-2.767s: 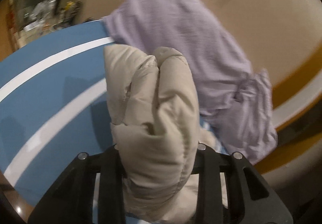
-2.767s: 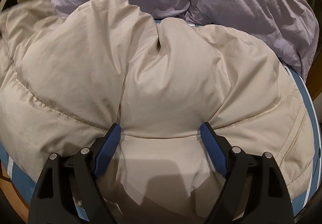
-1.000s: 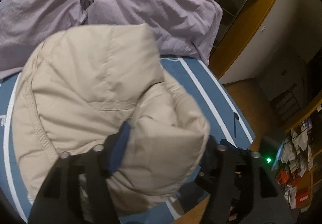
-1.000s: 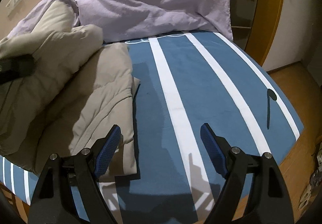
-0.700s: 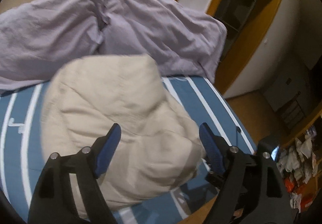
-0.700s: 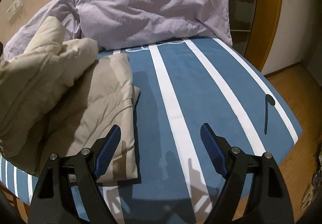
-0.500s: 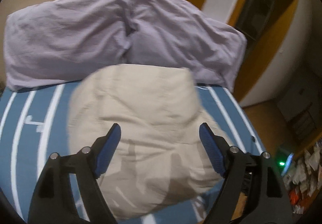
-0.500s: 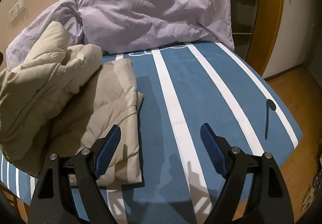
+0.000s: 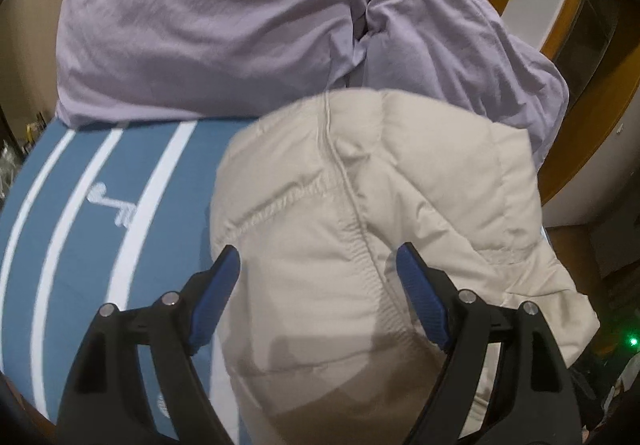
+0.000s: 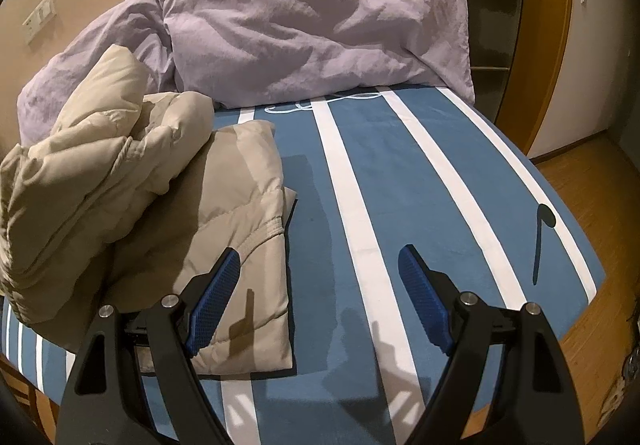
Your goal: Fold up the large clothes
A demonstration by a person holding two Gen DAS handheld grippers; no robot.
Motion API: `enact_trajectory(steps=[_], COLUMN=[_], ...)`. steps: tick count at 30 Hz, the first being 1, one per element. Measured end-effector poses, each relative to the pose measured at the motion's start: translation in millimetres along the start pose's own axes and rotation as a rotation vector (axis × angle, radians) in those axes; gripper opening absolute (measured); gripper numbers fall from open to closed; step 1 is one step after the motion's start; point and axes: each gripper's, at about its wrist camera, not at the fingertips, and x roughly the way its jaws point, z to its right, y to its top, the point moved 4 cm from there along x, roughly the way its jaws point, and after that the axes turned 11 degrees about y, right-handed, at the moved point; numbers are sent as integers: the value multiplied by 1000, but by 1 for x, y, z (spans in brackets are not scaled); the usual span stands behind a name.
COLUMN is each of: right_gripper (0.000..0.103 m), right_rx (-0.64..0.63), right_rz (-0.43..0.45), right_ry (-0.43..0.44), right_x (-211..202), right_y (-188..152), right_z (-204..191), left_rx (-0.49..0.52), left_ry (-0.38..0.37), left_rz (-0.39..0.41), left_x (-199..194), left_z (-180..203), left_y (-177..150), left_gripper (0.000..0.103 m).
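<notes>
the jacket (image 9: 360, 237) lies bunched on the bed (image 10: 400, 173), just below the pillows (image 10: 312, 21), its upper part heaped over a flatter folded layer. above the jacket the left gripper (image 9: 318, 291) hovers, jaws spread wide and empty. off the jacket's right edge, over the bed's bare stripes, the right gripper (image 10: 318, 295) is likewise wide open, holding nothing.

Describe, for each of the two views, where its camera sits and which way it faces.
Left wrist: on the left hand-held gripper, open, facing the beige puffer jacket and lilac pillows.
Right wrist: on the right hand-held gripper, open, facing the striped blue bedspread, jacket at left.
Shared: jacket, pillows, bedspread.
</notes>
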Motion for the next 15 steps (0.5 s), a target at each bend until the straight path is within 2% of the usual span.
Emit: enact_trajectory(steps=[3, 10, 13, 15], right_gripper=[83, 81, 73, 59], right_rx=[20, 57, 57, 47], right_rz=[9, 60, 63, 50], right_ry=[12, 62, 113, 151], right_x=[-4, -23, -26, -26], right_y=[6, 30, 39, 44], right_z=[3, 0, -10, -20], left_rx=[1, 51, 77, 95], left_ry=[-19, -7, -2, 0], left_rz=[-8, 5, 18, 25], left_x=[9, 19, 22, 22], left_z=[7, 30, 39, 44], left_y=[-7, -16, -22, -25], left_gripper=[81, 81, 81, 81])
